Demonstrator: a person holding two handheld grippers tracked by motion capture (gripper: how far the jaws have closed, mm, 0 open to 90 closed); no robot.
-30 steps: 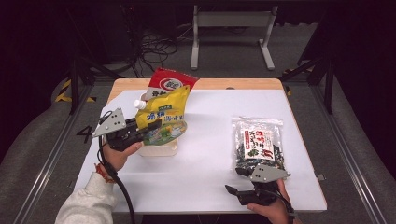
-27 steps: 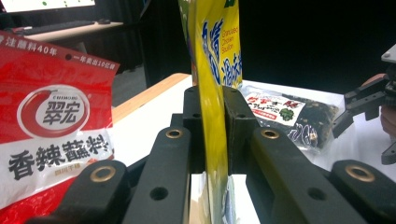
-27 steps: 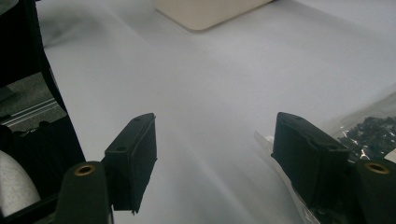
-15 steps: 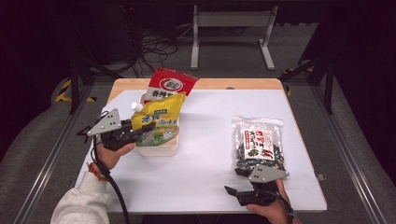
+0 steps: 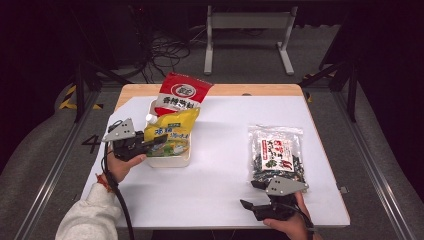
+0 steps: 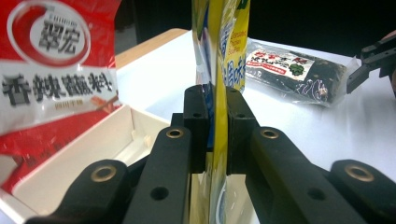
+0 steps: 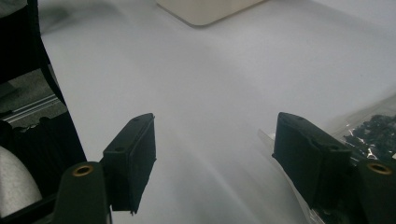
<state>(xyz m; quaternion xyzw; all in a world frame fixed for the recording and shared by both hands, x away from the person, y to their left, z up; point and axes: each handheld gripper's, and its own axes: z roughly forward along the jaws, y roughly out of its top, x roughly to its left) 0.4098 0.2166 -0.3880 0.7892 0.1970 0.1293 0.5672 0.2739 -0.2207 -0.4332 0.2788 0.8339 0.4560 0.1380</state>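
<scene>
Yellow pouch (image 5: 170, 131), red-white bag (image 5: 182, 94), cream box (image 5: 170, 160), black tongs (image 6: 215, 122).

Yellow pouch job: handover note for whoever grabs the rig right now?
Left gripper: shut on the yellow pouch, held over the white tray.
Right gripper: open, idle near the table's front edge, beside the dark snack bag.
Done: red bag leans in the tray.
Left: probably settle the pouch in the tray, release, then fetch the snack bag.
</scene>
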